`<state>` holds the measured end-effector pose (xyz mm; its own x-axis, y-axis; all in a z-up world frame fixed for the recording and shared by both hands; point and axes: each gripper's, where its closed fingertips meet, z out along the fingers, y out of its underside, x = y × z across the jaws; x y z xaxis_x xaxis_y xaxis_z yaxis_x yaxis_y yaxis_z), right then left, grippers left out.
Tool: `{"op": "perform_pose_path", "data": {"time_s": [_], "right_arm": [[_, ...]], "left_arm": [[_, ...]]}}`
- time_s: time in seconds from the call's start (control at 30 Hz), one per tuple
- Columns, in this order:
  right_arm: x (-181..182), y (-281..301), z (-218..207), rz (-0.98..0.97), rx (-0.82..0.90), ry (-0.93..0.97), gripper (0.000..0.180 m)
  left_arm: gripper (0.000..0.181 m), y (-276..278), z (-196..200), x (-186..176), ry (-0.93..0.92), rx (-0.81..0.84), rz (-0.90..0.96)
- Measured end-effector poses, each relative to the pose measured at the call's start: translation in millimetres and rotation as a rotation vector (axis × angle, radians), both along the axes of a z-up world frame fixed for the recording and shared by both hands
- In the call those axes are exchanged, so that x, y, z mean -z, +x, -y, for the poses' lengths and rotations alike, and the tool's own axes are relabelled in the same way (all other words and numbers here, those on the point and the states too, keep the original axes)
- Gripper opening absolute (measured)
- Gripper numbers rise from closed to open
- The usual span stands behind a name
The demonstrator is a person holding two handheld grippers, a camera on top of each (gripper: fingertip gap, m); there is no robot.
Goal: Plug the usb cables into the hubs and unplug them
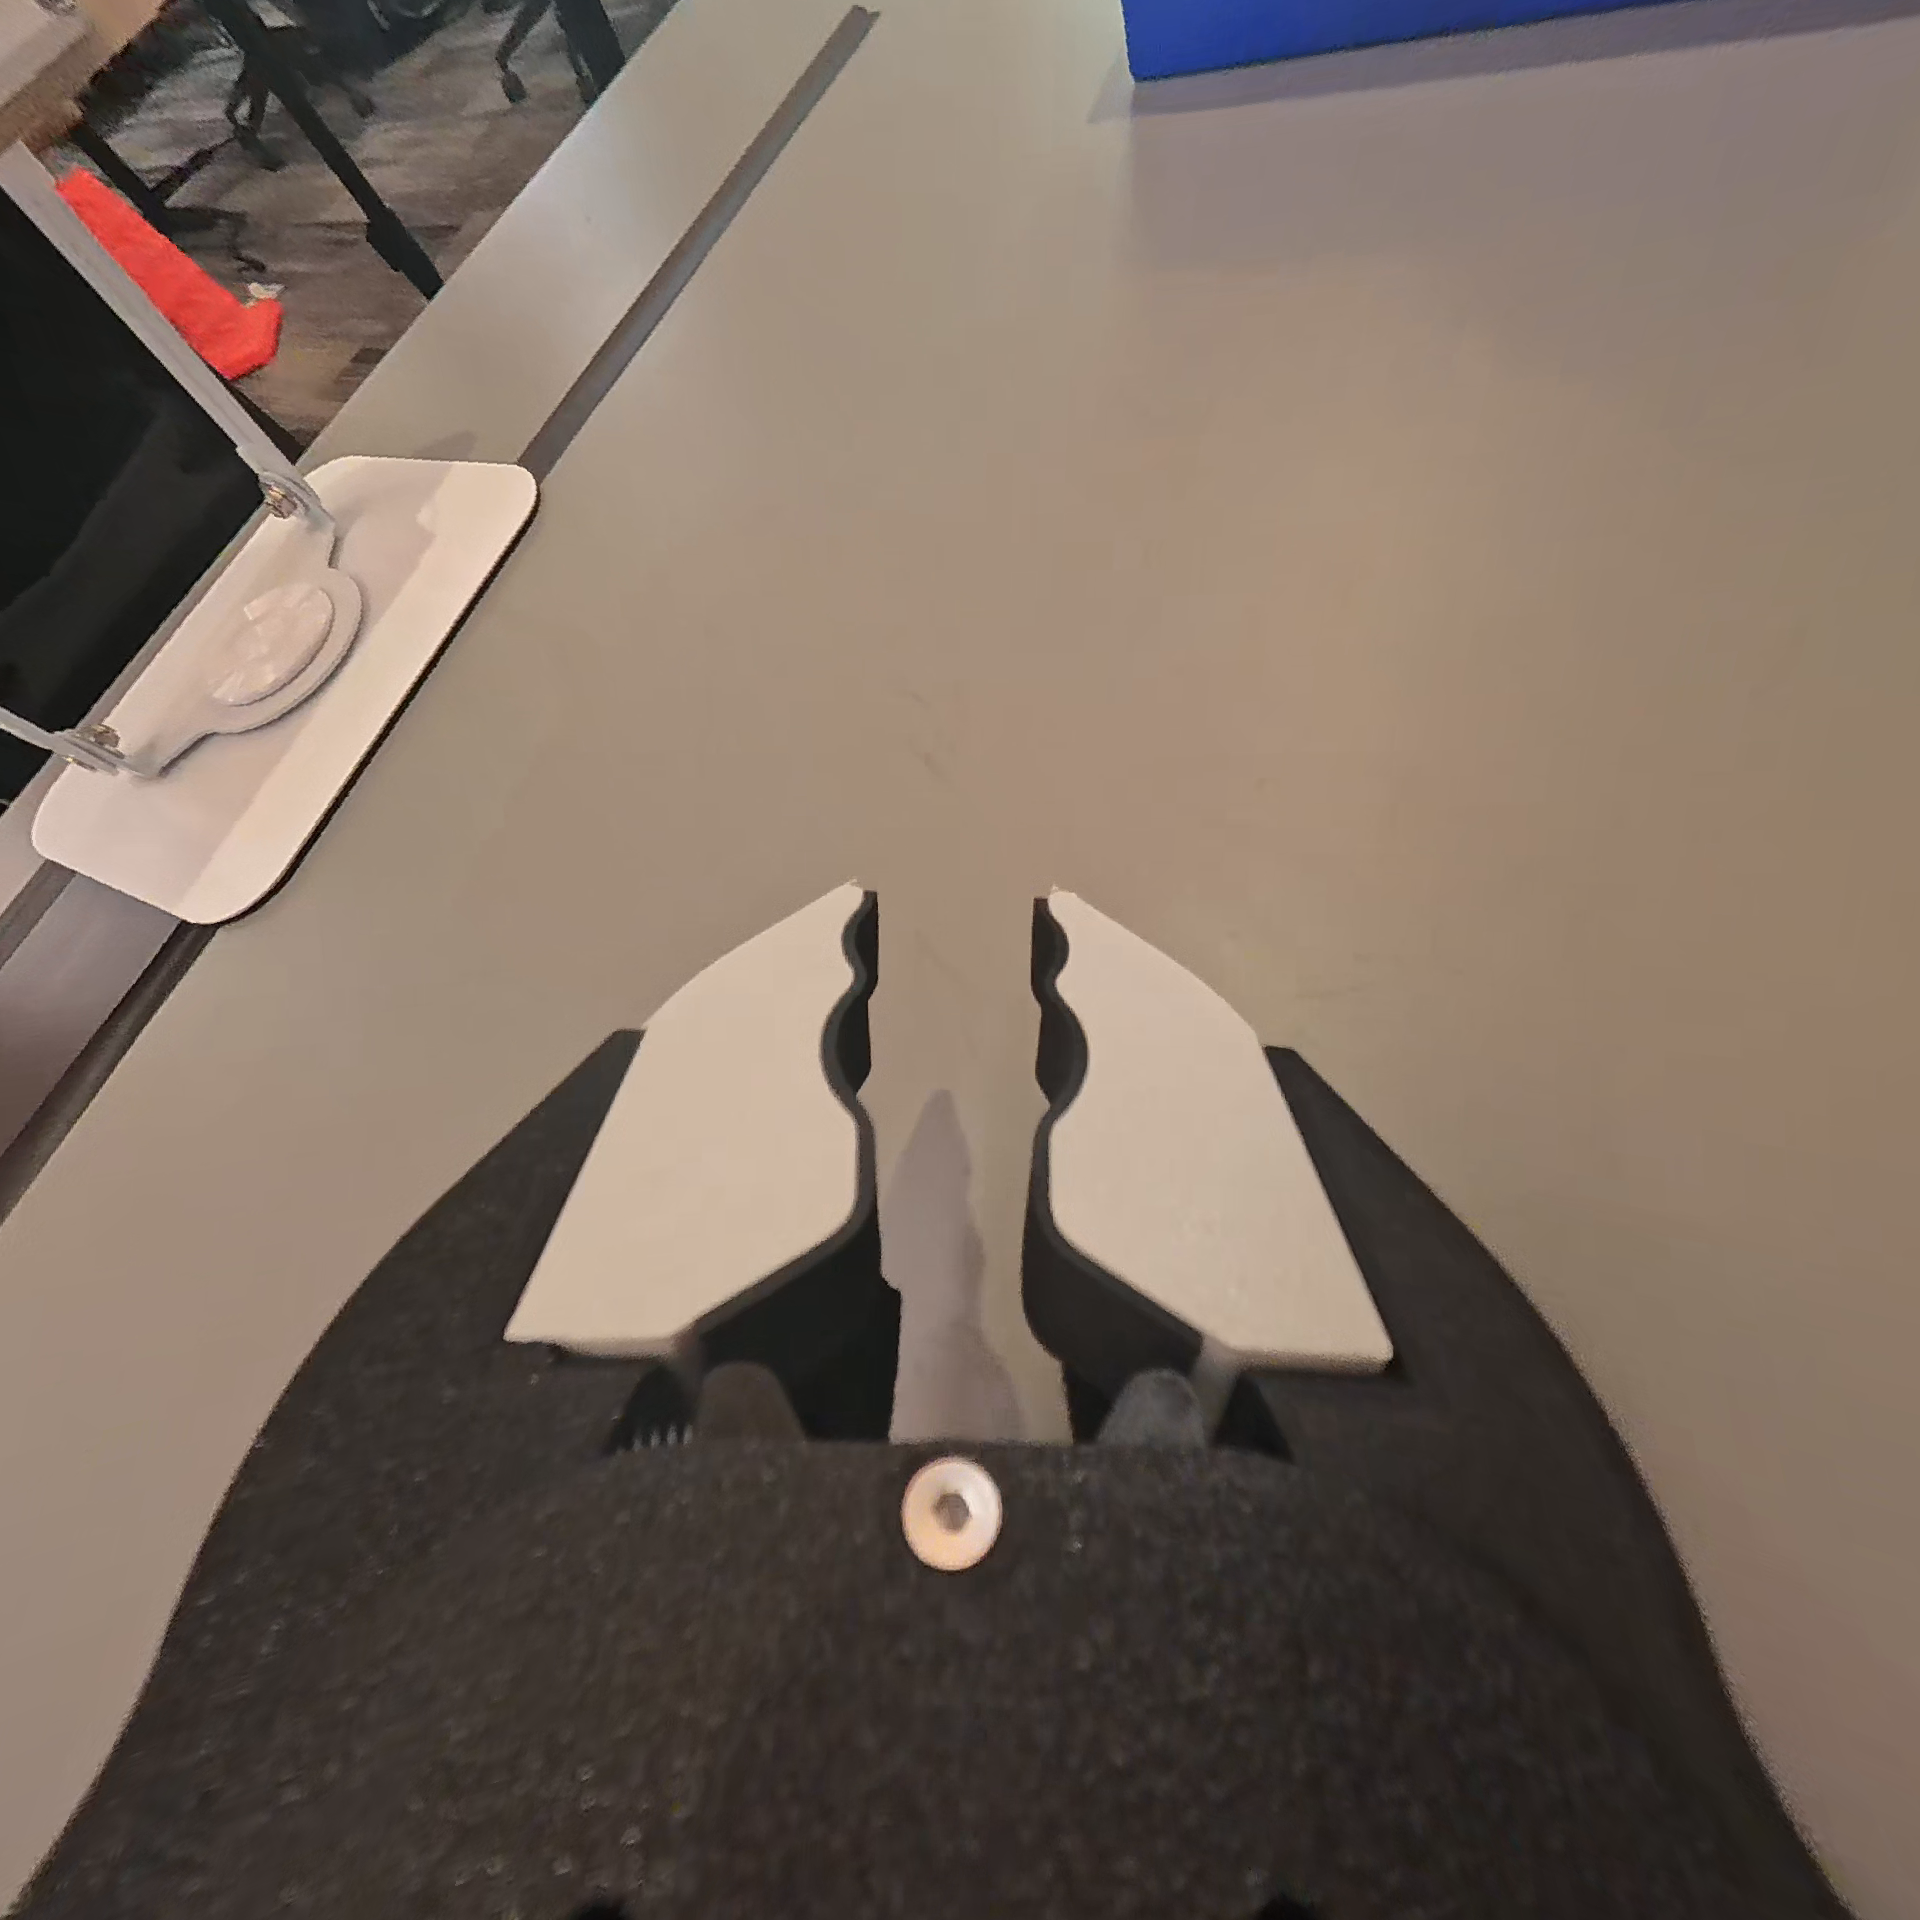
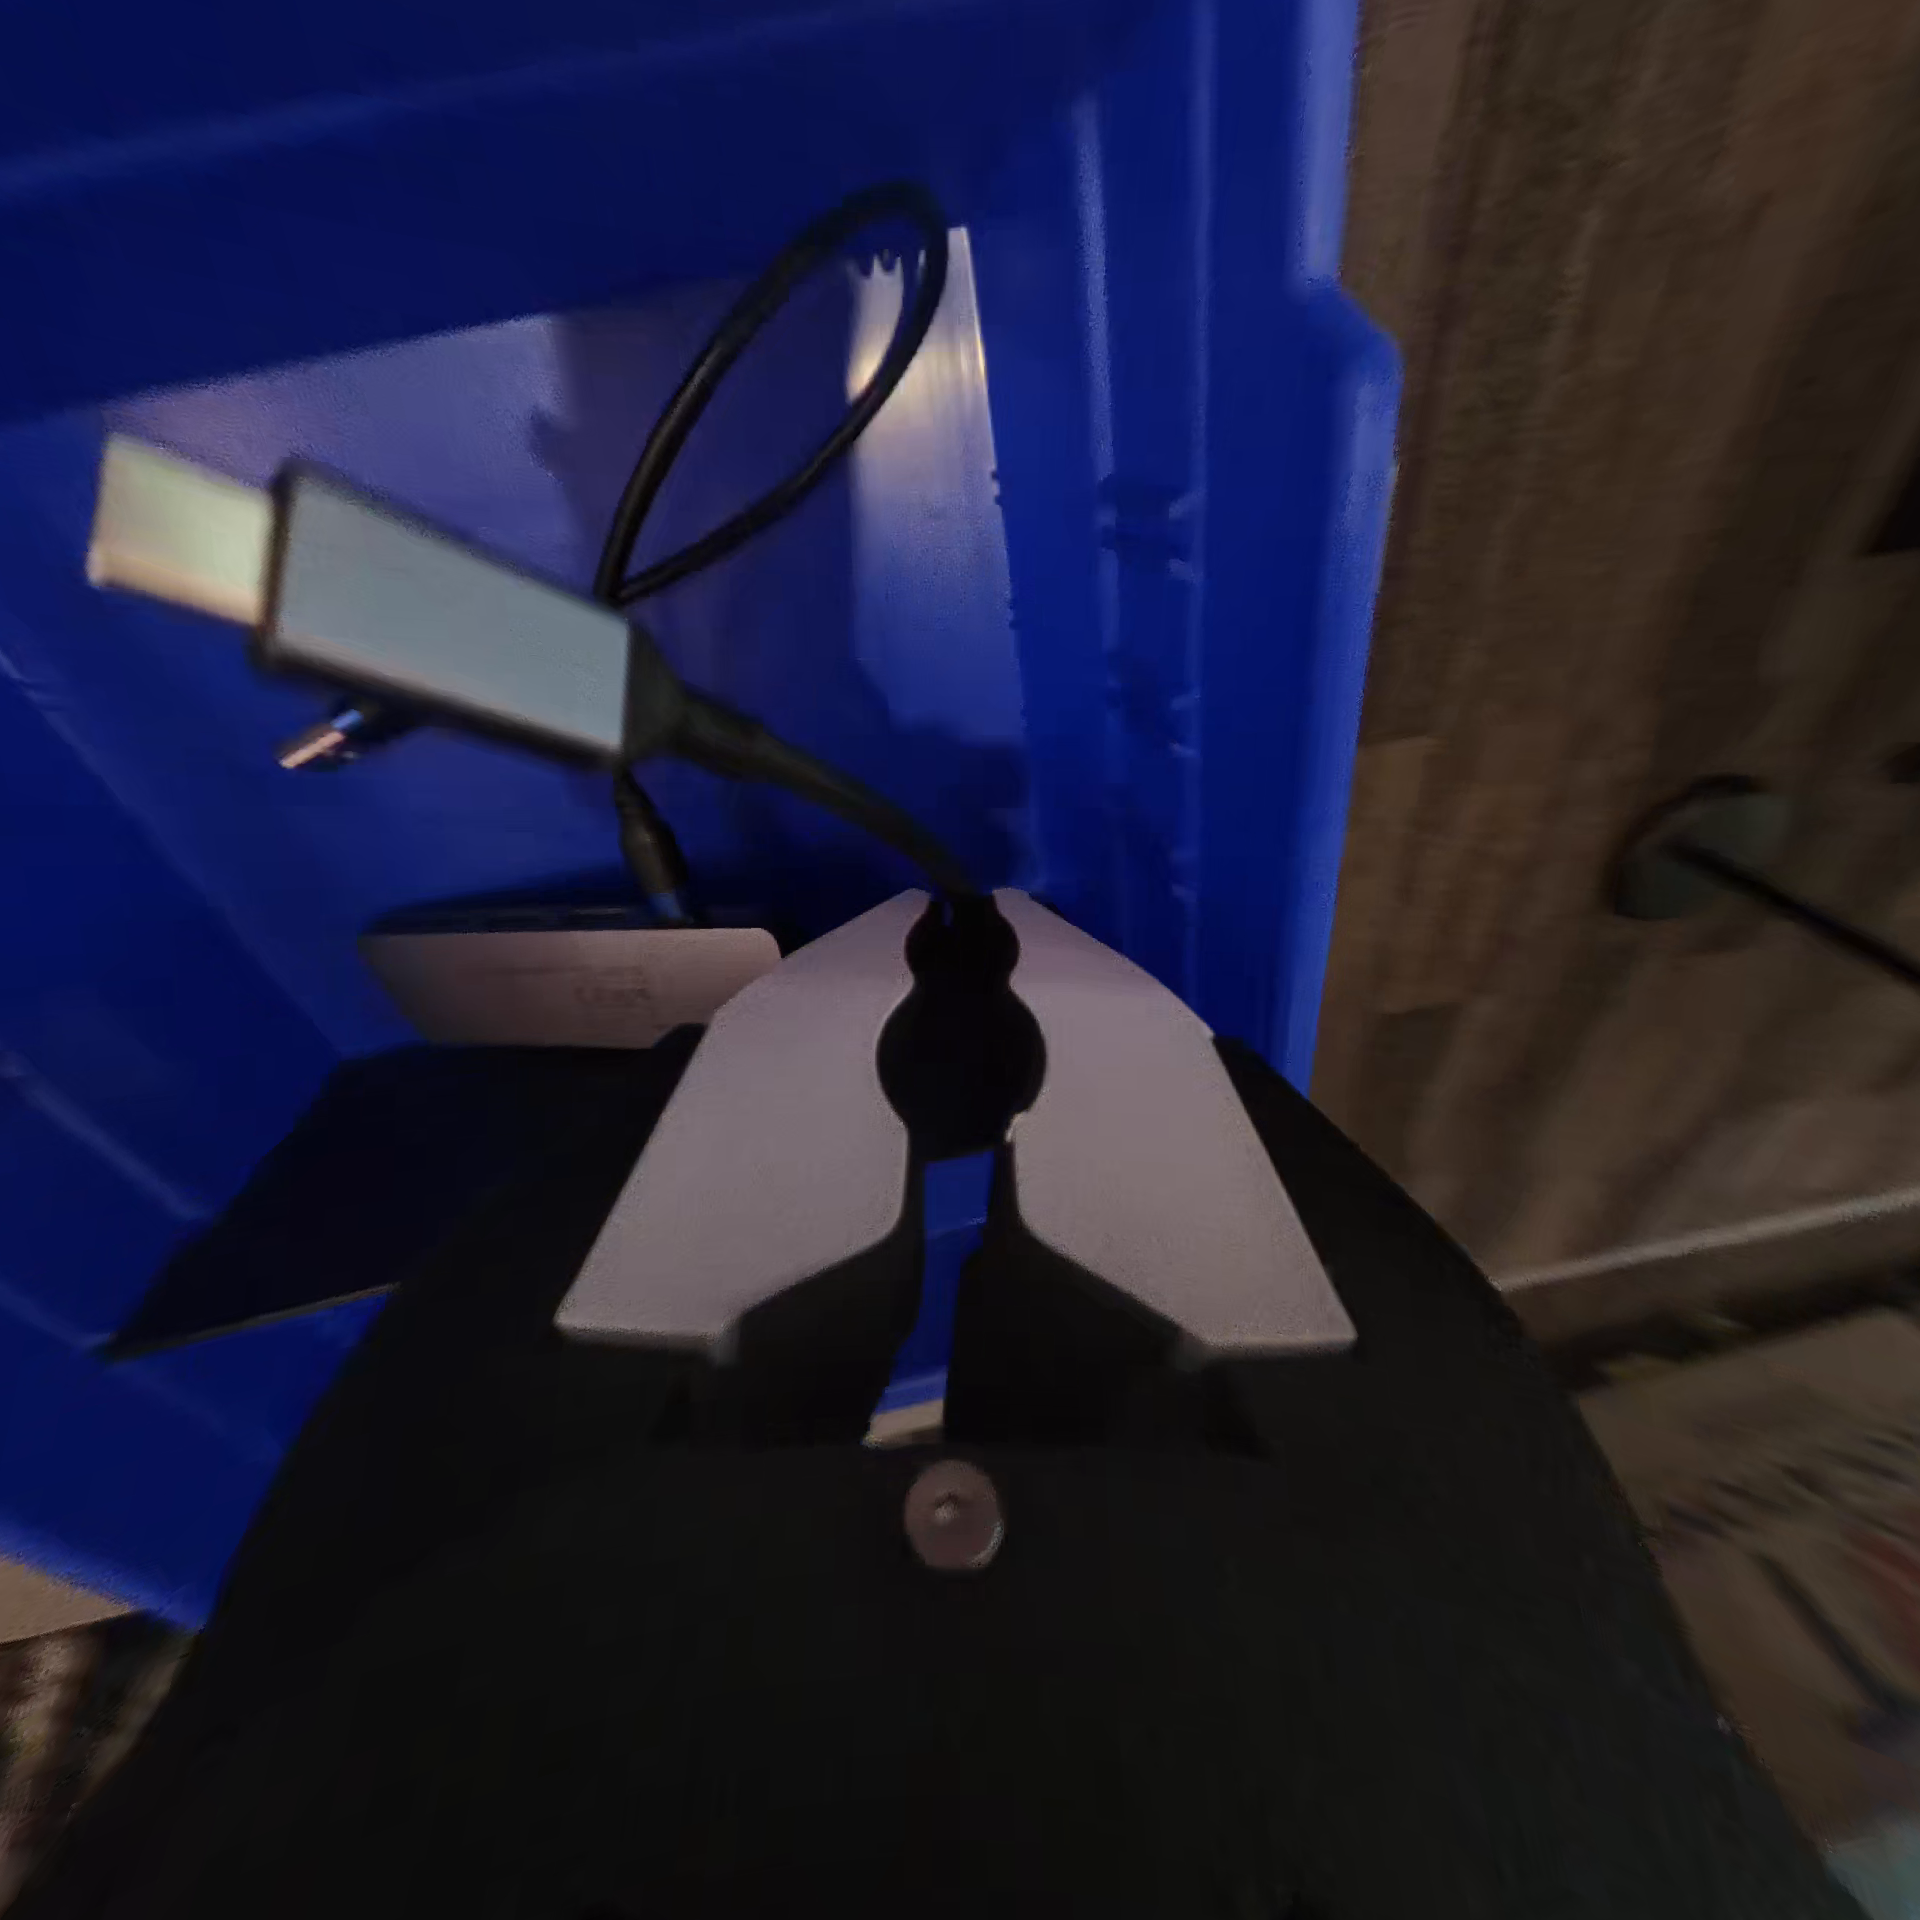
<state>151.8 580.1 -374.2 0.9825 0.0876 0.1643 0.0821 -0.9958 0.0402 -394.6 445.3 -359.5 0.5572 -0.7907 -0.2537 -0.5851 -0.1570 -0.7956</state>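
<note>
The USB hub (image 2: 447, 613), a grey slab with a metal-coloured end piece, hangs tilted in the air inside the blue bin (image 2: 623, 208), dangling from its own black cable (image 2: 831, 779). Your right gripper (image 2: 961, 909) is pinching that cable at its fingertips, the tongs pressed together around it. The picture is blurred, so finer detail on the hub is hard to tell. Behind the hub a second black cable (image 2: 790, 384) curls in a loop against the bin's wall, and a blue-tipped plug (image 2: 322, 738) sticks out just below the hub. A pale flat device (image 2: 571, 982) lies lower in the bin, beside your gripper. The bin's right wall stands close by your fingers; beyond it is a brownish surface (image 2: 1662, 416).

Your left gripper (image 1: 954, 904) holds nothing, its tongs spread a little over the grey table (image 1: 1247, 623). Ahead of it the tabletop is bare. A white stand base (image 1: 291, 686) sits near the table's left edge, and a corner of the blue bin (image 1: 1507, 36) shows far off at upper right.
</note>
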Motion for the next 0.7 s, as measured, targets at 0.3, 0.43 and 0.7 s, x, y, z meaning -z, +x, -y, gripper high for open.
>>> {"op": "perform_pose_path", "data": {"time_s": [0.3,0.43,0.7], "right_arm": [[-12,-5,-9,0.109,-0.226,0.009,0.034],[-41,-12,-14,0.019,-0.223,0.092,0.036],[-162,-61,-40,-0.375,-0.222,0.619,0.030]], "left_arm": [[0.027,-1,1,2,-0.010,0.000,-0.014],[0.027,-1,0,2,-0.010,-0.001,-0.017],[0.027,-1,-1,-4,0.008,-0.010,0.002]]}}
